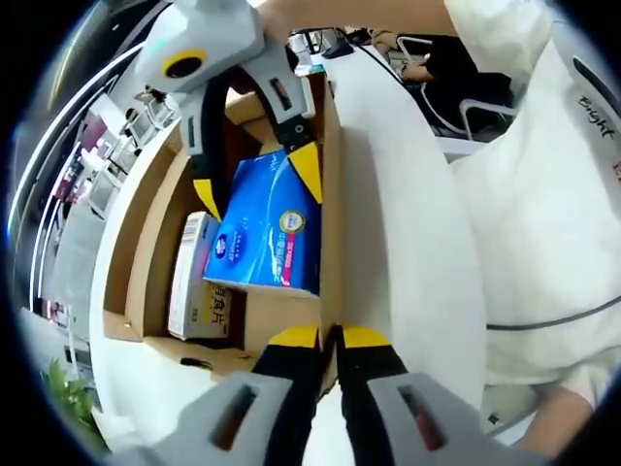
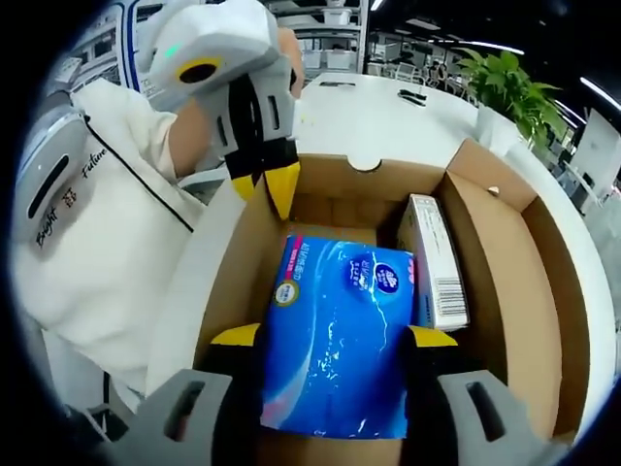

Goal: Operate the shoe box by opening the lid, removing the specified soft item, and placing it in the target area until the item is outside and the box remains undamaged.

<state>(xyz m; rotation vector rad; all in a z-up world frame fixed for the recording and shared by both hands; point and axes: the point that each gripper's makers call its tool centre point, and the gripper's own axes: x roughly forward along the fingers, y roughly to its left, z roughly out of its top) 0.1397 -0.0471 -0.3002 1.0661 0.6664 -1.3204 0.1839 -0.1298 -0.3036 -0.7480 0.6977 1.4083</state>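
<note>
In the left gripper view, my left claw rises from the bottom with its two yellow-tipped jaws pressed together on the near wall of the open cardboard shoe box, pinching its edge. The box sits on the white desk. Inside it lies the blue soft tissue pack, and beside that a small white carton with a barcode and printed characters. My right claw comes in from the top of this view, reaching down into the box with its jaws spread, one yellow tip on each side of the far end of the tissue pack. A white sleeve with dark lettering is at the right.

In the right gripper view, my right claw points down into the shoe box, jaws apart with the tissue pack between them; the yellow tips sit at the pack's two long edges, but I cannot tell whether they are actually squeezing it. The pack is inside the box, on its floor, with the white carton just beside it against the inner wall. My left claw shows at the upper left, jaws closed on the box's wall. A potted plant stands farther off on the desk.
</note>
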